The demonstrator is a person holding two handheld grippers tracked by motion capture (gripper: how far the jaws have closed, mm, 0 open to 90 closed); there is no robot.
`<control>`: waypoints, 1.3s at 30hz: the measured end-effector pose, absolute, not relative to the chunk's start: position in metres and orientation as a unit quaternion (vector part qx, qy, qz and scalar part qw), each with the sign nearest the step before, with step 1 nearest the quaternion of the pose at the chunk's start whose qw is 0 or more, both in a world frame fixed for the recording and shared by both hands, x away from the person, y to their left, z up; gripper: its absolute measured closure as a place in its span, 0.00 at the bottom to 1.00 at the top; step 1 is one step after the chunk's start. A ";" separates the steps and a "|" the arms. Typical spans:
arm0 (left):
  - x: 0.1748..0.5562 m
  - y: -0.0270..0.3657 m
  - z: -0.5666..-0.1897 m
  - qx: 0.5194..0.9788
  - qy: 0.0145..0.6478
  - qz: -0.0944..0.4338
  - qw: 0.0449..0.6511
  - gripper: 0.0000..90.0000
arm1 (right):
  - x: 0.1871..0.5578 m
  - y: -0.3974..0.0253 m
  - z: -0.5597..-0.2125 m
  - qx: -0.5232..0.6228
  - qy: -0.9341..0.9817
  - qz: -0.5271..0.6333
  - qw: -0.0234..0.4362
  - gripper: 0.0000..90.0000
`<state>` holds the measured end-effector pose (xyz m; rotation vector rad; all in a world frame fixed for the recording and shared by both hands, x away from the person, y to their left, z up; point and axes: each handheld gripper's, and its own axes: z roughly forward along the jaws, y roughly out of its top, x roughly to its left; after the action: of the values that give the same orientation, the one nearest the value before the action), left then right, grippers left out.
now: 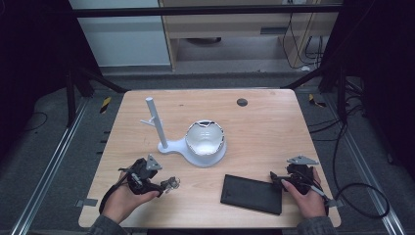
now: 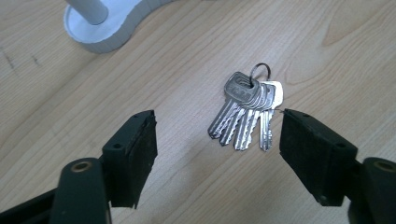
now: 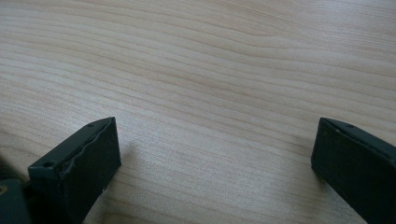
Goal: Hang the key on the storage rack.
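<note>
The table [image 1: 264, 132] is light wood with thin brown lines, smooth and a bit matt. The keys [image 2: 247, 109] are shiny silver metal on a thin metal ring. The stand [image 1: 169, 144] looks like smooth white plastic. The bowl [image 1: 205, 137] on it is shiny inside. The flat pad [image 1: 252, 194] is black and matt. The left gripper [image 2: 217, 140] has dull black pads that look rubbery.

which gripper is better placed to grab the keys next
Left. The left gripper is open, its jaws flanking the bunch of keys lying flat on the table. The right gripper, also open, sits beyond the black case, over bare wood.
</note>
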<state>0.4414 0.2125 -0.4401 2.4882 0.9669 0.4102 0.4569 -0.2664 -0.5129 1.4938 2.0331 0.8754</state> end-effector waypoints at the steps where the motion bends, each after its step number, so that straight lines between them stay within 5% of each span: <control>1: 0.442 0.211 -0.440 0.901 0.346 0.144 0.218 0.38 | 0.457 -0.266 -0.513 0.544 0.740 0.319 0.233 0.02; 3: 0.442 0.208 -0.441 0.906 0.340 0.138 0.212 0.48 | 0.457 -0.266 -0.513 0.544 0.740 0.319 0.233 0.02; 12: 0.456 0.198 -0.454 0.927 0.308 0.119 0.177 0.64 | 0.456 -0.267 -0.513 0.544 0.740 0.319 0.234 0.02; 29: 0.474 0.197 -0.461 0.934 0.303 0.078 0.175 0.62 | 0.456 -0.267 -0.513 0.542 0.742 0.319 0.234 0.02; 39: 0.479 0.197 -0.468 0.939 0.299 0.055 0.160 0.51 | 0.456 -0.267 -0.513 0.542 0.742 0.319 0.234 0.02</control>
<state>0.4793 0.1974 -0.4678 2.6828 0.8530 0.1569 0.4563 -0.2668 -0.5129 1.4875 2.0359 0.8752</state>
